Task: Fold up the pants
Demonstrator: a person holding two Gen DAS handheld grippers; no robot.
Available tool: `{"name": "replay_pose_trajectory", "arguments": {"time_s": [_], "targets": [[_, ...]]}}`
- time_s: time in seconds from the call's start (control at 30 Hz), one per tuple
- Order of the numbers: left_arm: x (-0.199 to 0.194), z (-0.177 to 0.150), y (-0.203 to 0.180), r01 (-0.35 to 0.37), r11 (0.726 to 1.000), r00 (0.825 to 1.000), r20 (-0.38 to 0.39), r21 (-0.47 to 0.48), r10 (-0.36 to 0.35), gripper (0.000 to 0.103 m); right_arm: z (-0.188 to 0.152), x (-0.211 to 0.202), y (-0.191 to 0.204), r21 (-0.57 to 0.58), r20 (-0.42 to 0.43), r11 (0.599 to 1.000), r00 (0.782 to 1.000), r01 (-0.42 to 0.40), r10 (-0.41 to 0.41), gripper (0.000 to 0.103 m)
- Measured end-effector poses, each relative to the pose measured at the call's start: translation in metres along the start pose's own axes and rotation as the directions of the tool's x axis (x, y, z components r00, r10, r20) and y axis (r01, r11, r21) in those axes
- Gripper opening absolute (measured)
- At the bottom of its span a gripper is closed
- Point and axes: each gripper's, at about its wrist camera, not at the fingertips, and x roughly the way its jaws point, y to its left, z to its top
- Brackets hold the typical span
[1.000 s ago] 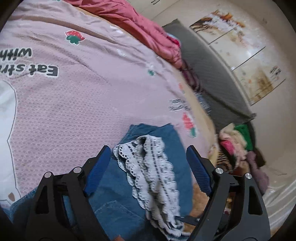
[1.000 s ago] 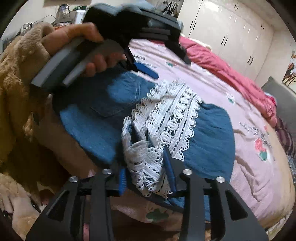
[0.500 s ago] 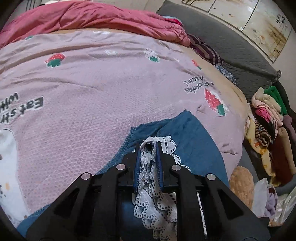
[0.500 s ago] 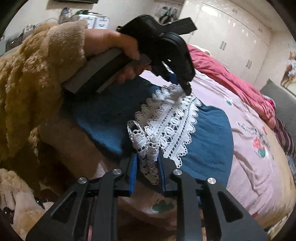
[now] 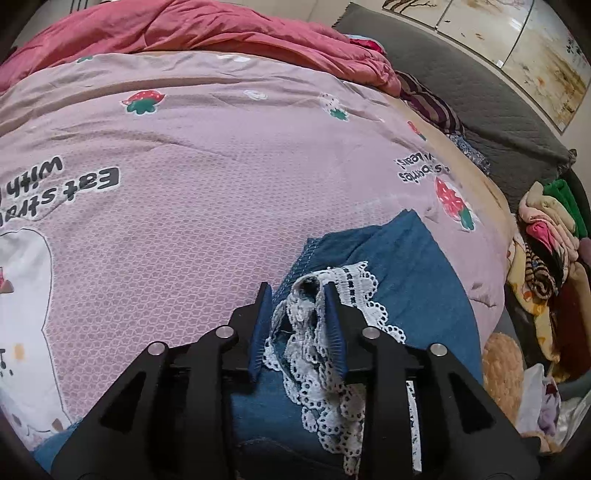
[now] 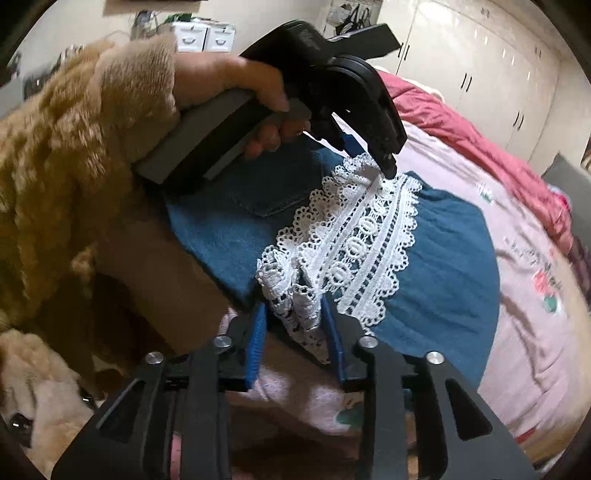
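Blue denim pants (image 5: 417,280) (image 6: 443,258) with a white lace trim (image 5: 354,284) (image 6: 369,236) lie folded on a pink strawberry bedspread (image 5: 184,221). My left gripper (image 5: 297,299) has a bunched end of the lace between its blue pads. Its jaws are opening and a gap shows beside the left pad. In the right wrist view the left gripper (image 6: 369,158) points down at the far end of the lace. My right gripper (image 6: 293,314) straddles the near bunch of lace at the pants' edge. Its jaws are opening too, and the lace sits loose between them.
A red quilt (image 5: 184,26) (image 6: 461,129) lies crumpled along the far side of the bed. A pile of clothes (image 5: 546,229) sits past the right edge, beside a grey cushion (image 5: 480,92). A hand (image 6: 258,85) in a fluffy tan sleeve (image 6: 74,147) holds the left gripper.
Both grippers closed on the lace from wide apart, then spread a little again. The left gripper swung round and tipped down, so more of the bed shows.
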Motion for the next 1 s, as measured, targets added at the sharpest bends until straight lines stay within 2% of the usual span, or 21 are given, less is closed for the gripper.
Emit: {"name": "replay_pose_trajectory", "arguments": {"time_s": [0.07,0.17,0.3,0.37,0.53,0.57,0.6,0.77,0.87,0.97,1.0], "targets": [[-0.002,0.0,0.0,-0.004,1.0,1.0,0.005,-0.003,0.004,0.024,0.001,-0.008,-0.006,0.05,0.011,0.997,0.998,-0.057,0.057,0.042],[-0.007,-0.001,-0.002,-0.009,1.0,1.0,0.015,-0.002,0.009,0.026,0.004,-0.021,-0.013,0.102,0.032,0.99,0.995,-0.101,0.098,0.042],[-0.015,-0.001,-0.008,-0.031,0.999,0.999,0.021,0.013,0.03,0.032,0.003,-0.039,-0.031,0.183,0.085,0.972,0.988,-0.144,0.131,0.042],[-0.018,-0.002,-0.01,-0.031,0.999,0.999,0.023,0.016,0.031,0.034,0.004,-0.041,-0.044,0.213,0.095,0.967,0.988,-0.136,0.119,0.042],[-0.031,-0.006,-0.015,-0.042,0.999,0.998,0.043,0.017,0.041,0.044,0.003,-0.04,-0.063,0.267,0.085,0.957,0.992,-0.116,0.097,0.042],[-0.036,-0.006,-0.017,-0.041,0.999,0.998,0.053,0.018,0.04,0.047,0.002,-0.041,-0.065,0.277,0.087,0.954,0.991,-0.118,0.097,0.051],[-0.039,-0.006,-0.018,-0.038,0.999,0.998,0.059,0.019,0.037,0.05,0.002,-0.043,-0.067,0.286,0.091,0.951,0.992,-0.115,0.092,0.056],[-0.052,-0.009,-0.022,-0.033,0.999,0.997,0.07,0.023,0.031,0.056,0.002,-0.041,-0.071,0.304,0.086,0.947,0.993,-0.1,0.077,0.056],[-0.057,-0.011,-0.024,-0.039,0.999,0.996,0.077,0.026,0.037,0.059,0.003,-0.043,-0.072,0.313,0.086,0.945,0.994,-0.091,0.067,0.065],[-0.065,-0.014,-0.024,-0.044,0.999,0.995,0.093,0.026,0.042,0.062,0.004,-0.046,-0.073,0.317,0.095,0.945,0.994,-0.086,0.058,0.067],[-0.068,-0.015,-0.024,-0.046,0.999,0.994,0.098,0.026,0.043,0.064,0.003,-0.046,-0.075,0.318,0.097,0.944,0.994,-0.084,0.055,0.072]]}}
